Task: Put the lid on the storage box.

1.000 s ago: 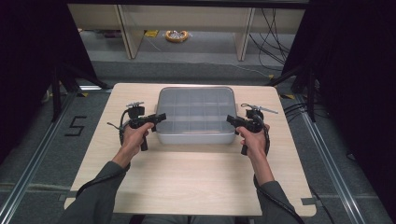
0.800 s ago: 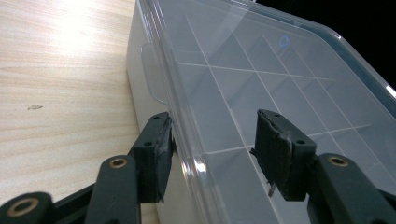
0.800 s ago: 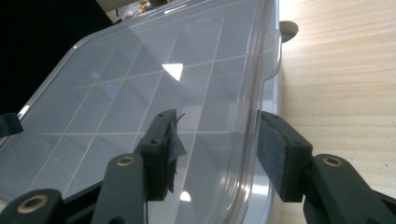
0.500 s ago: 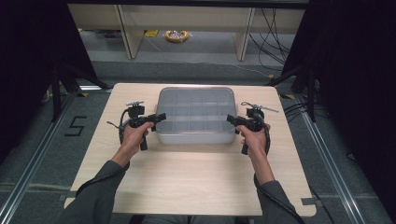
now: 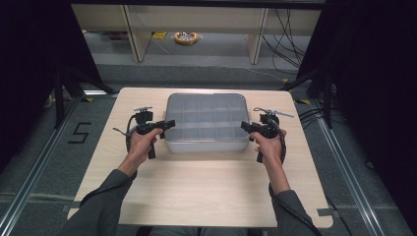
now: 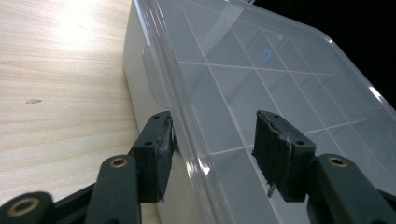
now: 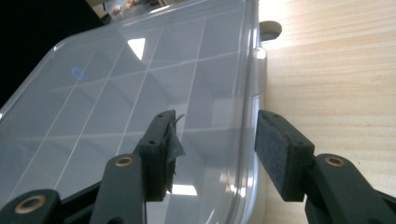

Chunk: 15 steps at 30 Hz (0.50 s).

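Note:
A clear plastic compartment box (image 5: 206, 123) with its lid on lies in the middle of the wooden table (image 5: 196, 187). My left gripper (image 5: 169, 123) is at the box's left edge. In the left gripper view its jaws (image 6: 212, 144) straddle the lid's rim (image 6: 187, 154), one pad beside the side wall and the other over the lid. My right gripper (image 5: 244, 126) is at the right edge. Its jaws (image 7: 215, 140) have just been closing a little, with the rim (image 7: 250, 140) between them and a gap at the outer pad. The box's (image 7: 116, 93) compartments look empty.
A latch tab (image 6: 154, 74) sticks out from the box's left side. Bare tabletop lies in front of the box. Beyond the table's far edge are a shelf frame (image 5: 196, 29), cables and a small orange object (image 5: 186, 37) on the floor.

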Each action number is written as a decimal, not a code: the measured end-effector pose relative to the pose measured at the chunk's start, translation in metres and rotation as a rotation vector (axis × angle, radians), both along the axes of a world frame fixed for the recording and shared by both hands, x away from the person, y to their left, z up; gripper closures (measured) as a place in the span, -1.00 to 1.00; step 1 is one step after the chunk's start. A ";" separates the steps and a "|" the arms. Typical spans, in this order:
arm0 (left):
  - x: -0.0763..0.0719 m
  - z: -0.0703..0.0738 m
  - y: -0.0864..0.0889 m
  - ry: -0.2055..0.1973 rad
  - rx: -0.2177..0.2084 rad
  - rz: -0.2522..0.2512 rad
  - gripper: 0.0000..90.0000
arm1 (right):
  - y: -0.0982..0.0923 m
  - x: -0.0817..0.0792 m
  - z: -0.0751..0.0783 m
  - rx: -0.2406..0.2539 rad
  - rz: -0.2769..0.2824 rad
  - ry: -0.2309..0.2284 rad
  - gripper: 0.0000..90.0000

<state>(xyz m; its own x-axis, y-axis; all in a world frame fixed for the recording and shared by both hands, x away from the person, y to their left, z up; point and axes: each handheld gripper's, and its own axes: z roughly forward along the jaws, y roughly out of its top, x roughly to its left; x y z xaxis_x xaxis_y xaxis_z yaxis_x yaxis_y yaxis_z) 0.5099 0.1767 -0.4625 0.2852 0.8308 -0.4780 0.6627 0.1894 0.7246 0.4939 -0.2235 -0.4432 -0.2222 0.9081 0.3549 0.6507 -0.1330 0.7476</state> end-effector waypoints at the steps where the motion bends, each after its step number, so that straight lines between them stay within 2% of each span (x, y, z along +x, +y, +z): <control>1: 0.001 0.000 0.000 0.001 -0.004 0.001 0.02 | 0.003 0.000 0.001 0.049 -0.032 0.031 0.11; 2: 0.001 0.000 0.000 0.002 -0.006 0.001 0.01 | -0.001 0.005 -0.002 0.004 -0.023 -0.005 0.11; 3: 0.002 0.000 0.001 0.004 -0.004 -0.001 0.01 | 0.003 0.005 0.001 0.051 -0.052 0.043 0.11; 4: 0.002 0.000 0.001 0.007 -0.005 -0.003 0.01 | -0.002 0.010 -0.003 0.011 -0.013 -0.004 0.11; 6: 0.004 -0.001 0.000 0.007 -0.010 0.005 0.00 | -0.002 0.015 -0.004 0.028 -0.021 0.001 0.11; 7: 0.005 -0.001 0.000 0.009 -0.016 0.010 0.00 | -0.003 0.018 -0.006 0.043 -0.024 -0.010 0.12; 8: 0.006 -0.001 0.001 0.012 -0.022 0.013 0.00 | -0.004 0.022 -0.007 0.052 -0.026 0.004 0.12; 11: 0.007 0.000 0.002 0.011 -0.023 0.013 0.00 | -0.005 0.032 -0.011 0.060 -0.053 0.005 0.13; 12: 0.007 0.000 0.002 0.010 -0.022 0.011 0.00 | -0.002 0.033 -0.010 0.112 -0.090 0.043 0.14; 13: 0.007 0.001 0.002 0.009 -0.021 0.009 0.01 | -0.002 0.035 -0.010 0.121 -0.084 0.045 0.16; 14: 0.007 0.001 0.003 0.008 -0.024 0.008 0.02 | -0.002 0.037 -0.011 0.132 -0.090 0.040 0.17; 15: 0.007 0.002 0.004 0.007 -0.019 0.009 0.03 | -0.004 0.040 -0.012 0.111 -0.071 0.004 0.18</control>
<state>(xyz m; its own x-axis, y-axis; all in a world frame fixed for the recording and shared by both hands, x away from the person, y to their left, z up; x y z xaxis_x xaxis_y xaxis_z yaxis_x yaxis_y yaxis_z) 0.5169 0.1803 -0.4606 0.2746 0.8238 -0.4959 0.6661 0.2089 0.7160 0.5336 -0.2272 -0.4557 -0.1575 0.8767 0.4546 0.6396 -0.2601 0.7234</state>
